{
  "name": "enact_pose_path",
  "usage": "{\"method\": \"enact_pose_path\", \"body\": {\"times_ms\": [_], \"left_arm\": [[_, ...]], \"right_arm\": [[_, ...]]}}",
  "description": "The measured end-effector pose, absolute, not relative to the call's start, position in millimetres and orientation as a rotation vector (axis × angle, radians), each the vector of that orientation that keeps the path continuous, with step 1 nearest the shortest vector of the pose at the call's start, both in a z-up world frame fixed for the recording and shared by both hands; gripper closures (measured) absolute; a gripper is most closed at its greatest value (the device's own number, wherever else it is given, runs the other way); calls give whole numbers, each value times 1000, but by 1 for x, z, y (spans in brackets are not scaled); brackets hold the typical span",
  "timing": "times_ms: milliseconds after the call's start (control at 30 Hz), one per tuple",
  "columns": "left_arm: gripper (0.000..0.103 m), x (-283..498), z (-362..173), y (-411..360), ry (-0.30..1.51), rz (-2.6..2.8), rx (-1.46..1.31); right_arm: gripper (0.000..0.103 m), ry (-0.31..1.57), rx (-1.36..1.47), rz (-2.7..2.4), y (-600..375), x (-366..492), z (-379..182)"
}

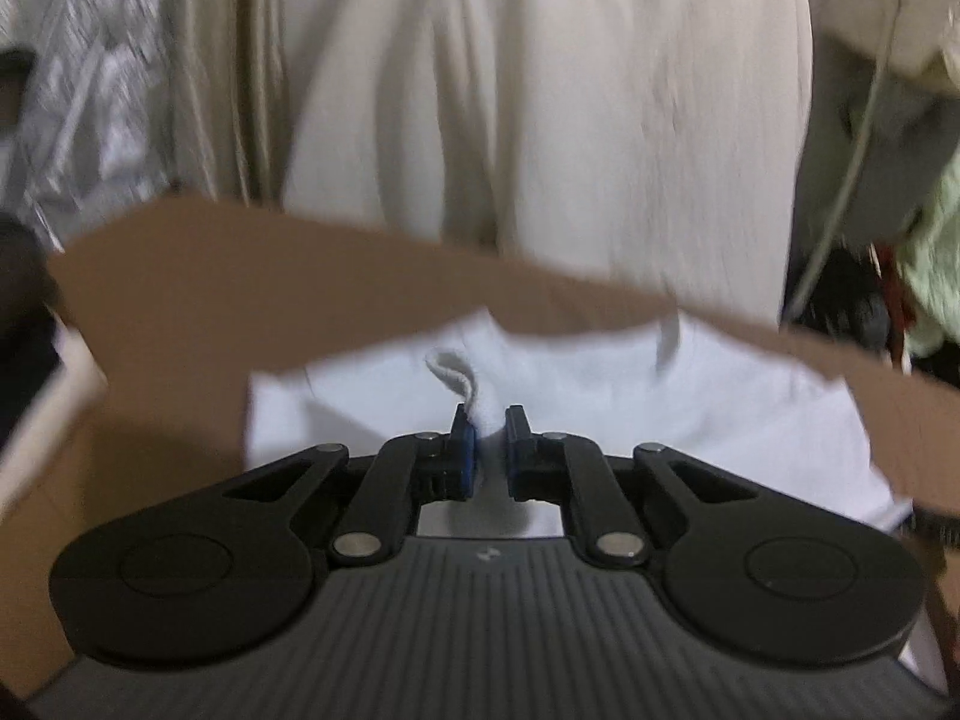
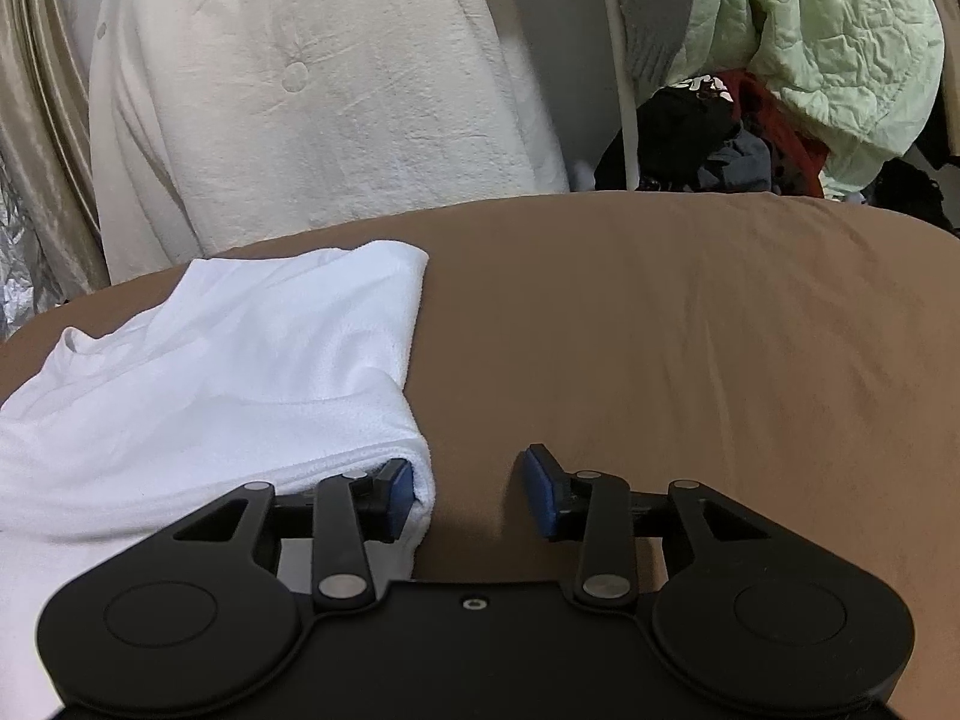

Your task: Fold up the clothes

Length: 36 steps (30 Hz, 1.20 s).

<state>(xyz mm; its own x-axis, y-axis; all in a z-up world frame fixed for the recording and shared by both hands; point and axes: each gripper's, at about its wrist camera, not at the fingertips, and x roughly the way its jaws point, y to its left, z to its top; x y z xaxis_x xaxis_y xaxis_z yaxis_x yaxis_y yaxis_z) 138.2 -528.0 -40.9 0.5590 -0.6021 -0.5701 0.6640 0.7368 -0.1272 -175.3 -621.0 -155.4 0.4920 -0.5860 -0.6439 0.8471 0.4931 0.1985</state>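
A white garment [image 2: 228, 360] lies partly folded on a brown-covered surface [image 2: 690, 348]. In the left wrist view my left gripper [image 1: 491, 441] is shut on a pinch of the white garment [image 1: 690, 408], with a fold of cloth sticking up between the blue pads. The view is blurred. In the right wrist view my right gripper [image 2: 471, 495] is open at the garment's right edge. Its left fingertip [image 2: 399, 489] touches the folded hem, and its right fingertip [image 2: 540, 492] is over bare brown cover.
A cream fleece blanket [image 2: 312, 90] hangs behind the surface. A pile of clothes with a pale green quilted piece [image 2: 828, 48] and dark items [image 2: 690, 138] sits at the back right. Beige curtain [image 2: 36, 138] is at the left.
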Motion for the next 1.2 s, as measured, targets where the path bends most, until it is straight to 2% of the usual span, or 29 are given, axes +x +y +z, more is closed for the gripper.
{"method": "enact_pose_path", "body": {"times_ms": [67, 233, 433, 567, 667, 800, 933, 1067, 1200], "left_arm": [[94, 141, -33, -520, 591, -736, 98], [94, 154, -74, -530, 711, -628, 205], [93, 162, -99, -531, 752, -588, 286], [92, 169, -110, -530, 816, -569, 355], [85, 168, -116, -524, 850, -539, 382], [70, 173, -117, -511, 855, -504, 341], [66, 185, -104, -485, 848, -528, 167], [56, 188, -99, -473, 858, -653, 61], [39, 183, -112, -482, 930, -705, 72]], "right_arm": [[61, 548, 528, -924, -620, -174, -155], [61, 545, 445, -899, -611, -169, -154], [62, 625, 341, -880, -600, -167, -148], [62, 745, 292, -851, -597, -165, -141], [62, 830, 308, -840, -598, -174, -132], [58, 615, 575, -737, -614, -221, -109], [58, 486, 720, -701, -632, -230, -118], [57, 498, 670, -693, -634, -199, -133], [55, 530, 614, -702, -622, -173, -151]]}}
